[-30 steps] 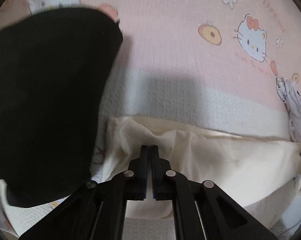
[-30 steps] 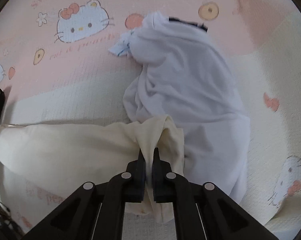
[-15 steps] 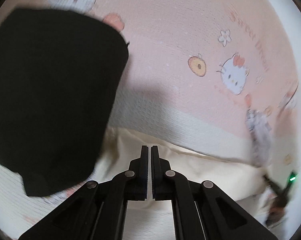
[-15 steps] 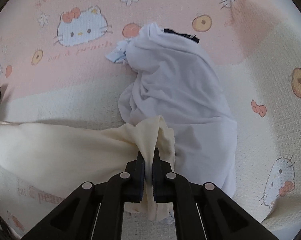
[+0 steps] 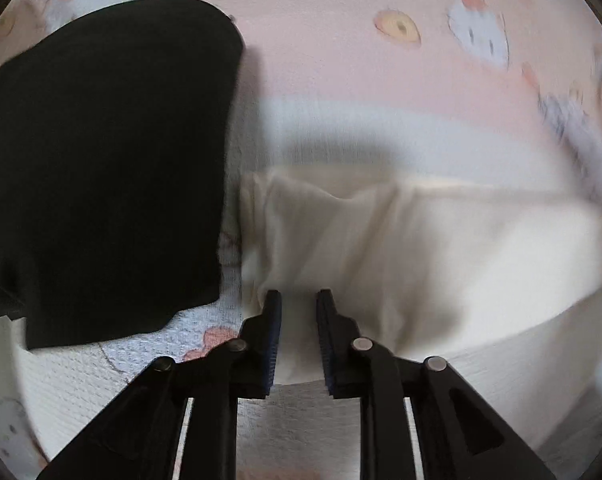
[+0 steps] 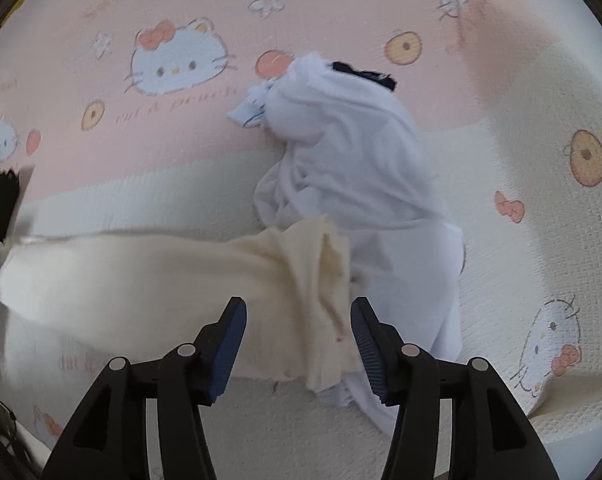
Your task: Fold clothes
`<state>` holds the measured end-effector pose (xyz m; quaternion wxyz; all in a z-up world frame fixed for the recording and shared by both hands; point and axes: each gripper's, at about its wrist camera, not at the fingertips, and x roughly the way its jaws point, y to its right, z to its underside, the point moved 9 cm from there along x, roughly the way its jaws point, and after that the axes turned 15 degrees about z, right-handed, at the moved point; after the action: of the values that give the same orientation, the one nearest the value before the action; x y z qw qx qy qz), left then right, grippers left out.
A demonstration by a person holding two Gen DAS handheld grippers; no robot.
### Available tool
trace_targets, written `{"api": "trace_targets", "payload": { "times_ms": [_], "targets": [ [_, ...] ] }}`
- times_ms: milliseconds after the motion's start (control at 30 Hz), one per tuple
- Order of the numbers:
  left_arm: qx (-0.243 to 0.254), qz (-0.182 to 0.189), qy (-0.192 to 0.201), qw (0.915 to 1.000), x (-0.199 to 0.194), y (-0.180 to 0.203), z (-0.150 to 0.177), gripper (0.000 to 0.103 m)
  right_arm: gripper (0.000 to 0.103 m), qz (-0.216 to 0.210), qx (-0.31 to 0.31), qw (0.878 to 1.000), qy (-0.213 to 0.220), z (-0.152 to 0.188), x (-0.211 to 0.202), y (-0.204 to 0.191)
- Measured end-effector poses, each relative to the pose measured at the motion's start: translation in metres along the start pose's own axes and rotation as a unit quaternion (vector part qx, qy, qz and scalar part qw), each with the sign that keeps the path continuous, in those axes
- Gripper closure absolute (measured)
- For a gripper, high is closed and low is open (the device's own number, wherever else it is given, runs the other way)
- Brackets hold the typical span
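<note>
My left gripper (image 5: 299, 300): jaws parted a bit, narrow gap, fingers pointing fwd and down, level w/ each other, nothing pinched btwn the tips. Blue ribbed pads (image 5: 273, 328) face inward. My right gripper (image 6: 299, 312): jaws spread wide, much wider than left, tips clear on both sides, not clamping. Blue pads (image 6: 231, 340) visible on inner faces. Both pitched down. Left view blurry, right view sharper.

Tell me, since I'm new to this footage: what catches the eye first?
A cream garment stretches across the cartoon-cat sheet, with the right hand-held gripper open over its bunched end. A crumpled white garment lies just beyond. By the left hand-held gripper, a large black garment lies left.
</note>
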<state>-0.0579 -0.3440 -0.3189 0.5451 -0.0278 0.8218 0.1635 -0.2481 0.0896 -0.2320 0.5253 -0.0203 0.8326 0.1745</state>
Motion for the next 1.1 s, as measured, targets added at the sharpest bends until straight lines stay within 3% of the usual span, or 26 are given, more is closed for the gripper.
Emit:
{"api": "trace_targets", "payload": {
  "times_ms": [100,167,233,300,467,500,567,600,733,867,967,1100],
  "targets": [
    [0.026,-0.01,0.051,0.9983,-0.004,0.004,0.004,0.086,0.049,-0.003,-0.011,1.0,-0.006,0.007,0.005,-0.011],
    [0.027,-0.017,0.062,0.9976,-0.007,0.006,0.007,0.086,0.049,-0.005,-0.017,1.0,-0.01,0.011,0.009,-0.017],
    [0.036,-0.019,0.051,0.9979,-0.009,0.008,0.008,0.086,0.049,-0.001,-0.02,1.0,-0.006,0.014,0.01,-0.019],
    [-0.006,-0.016,0.035,0.9992,-0.009,0.01,0.0,0.087,0.049,0.003,-0.023,1.0,-0.003,0.014,0.011,-0.019],
    [-0.083,0.104,0.048,0.9899,-0.037,0.008,-0.001,0.083,0.049,-0.008,-0.017,1.0,-0.007,0.014,0.012,-0.012],
    [-0.077,0.101,0.044,0.991,-0.038,0.009,-0.002,0.078,0.049,-0.009,-0.018,1.0,-0.008,0.014,0.012,-0.01],
    [-0.065,0.093,0.037,0.9928,-0.039,0.01,-0.004,0.021,0.049,-0.011,-0.018,1.0,-0.01,0.013,0.013,-0.007],
    [-0.059,0.09,0.034,0.9936,-0.039,0.011,-0.005,0.016,0.049,-0.013,-0.019,1.0,-0.011,0.013,0.013,-0.005],
    [-0.056,0.07,0.001,0.996,-0.018,0.013,-0.018,0.015,0.049,-0.017,-0.02,1.0,-0.015,0.012,0.015,0.001],
    [-0.064,0.057,0.009,0.9963,-0.016,0.016,-0.017,0.016,0.049,-0.026,-0.013,0.999,-0.015,0.006,0.018,0.004],
    [-0.071,0.095,0.014,0.9929,-0.024,0.038,-0.012,0.016,0.049,-0.033,-0.008,0.999,-0.015,0.001,0.02,0.006],
    [0.011,0.049,0.011,0.9987,-0.022,0.062,-0.016,0.016,0.049,-0.042,-0.002,0.999,-0.015,-0.005,0.022,0.008]
  ]
}}
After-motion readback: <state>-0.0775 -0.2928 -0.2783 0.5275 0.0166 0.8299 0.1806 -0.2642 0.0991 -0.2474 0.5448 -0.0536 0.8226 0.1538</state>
